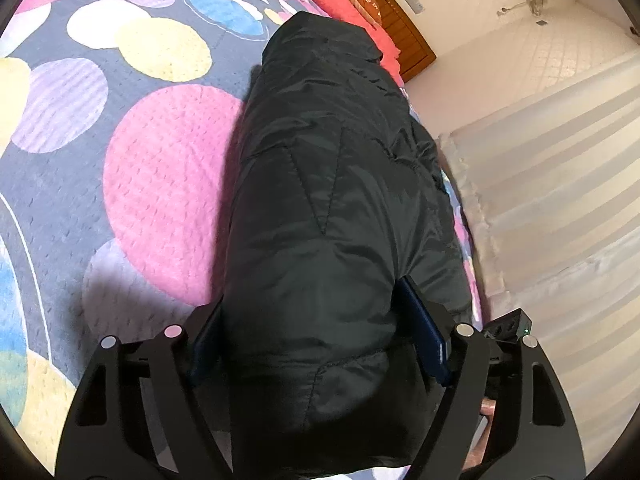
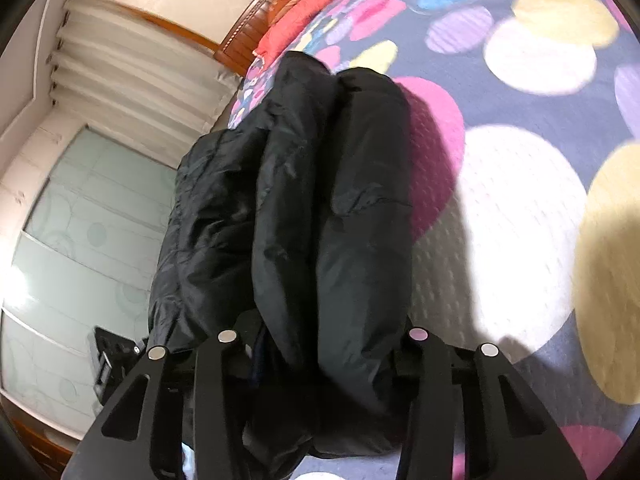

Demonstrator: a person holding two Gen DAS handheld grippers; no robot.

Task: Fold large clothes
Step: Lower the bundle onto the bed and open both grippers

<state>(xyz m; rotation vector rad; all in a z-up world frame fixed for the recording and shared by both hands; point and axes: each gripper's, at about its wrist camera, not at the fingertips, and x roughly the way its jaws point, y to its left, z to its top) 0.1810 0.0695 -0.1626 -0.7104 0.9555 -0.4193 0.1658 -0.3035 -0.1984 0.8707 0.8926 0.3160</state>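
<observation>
Black padded jacket bulges between both tools at the bed's edge.

Left tool stands wide, its blue pads pressed on the bundle's near end; right tool is narrower, clamped on bunched folds. From both, the glossy quilted roll runs lengthwise away over a textured, circle-patterned bedspread toward the wooden headboard.

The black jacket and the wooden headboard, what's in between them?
A red pillow lies between the black jacket and the wooden headboard, on the dotted bedspread. The left wrist view shows it best.
</observation>
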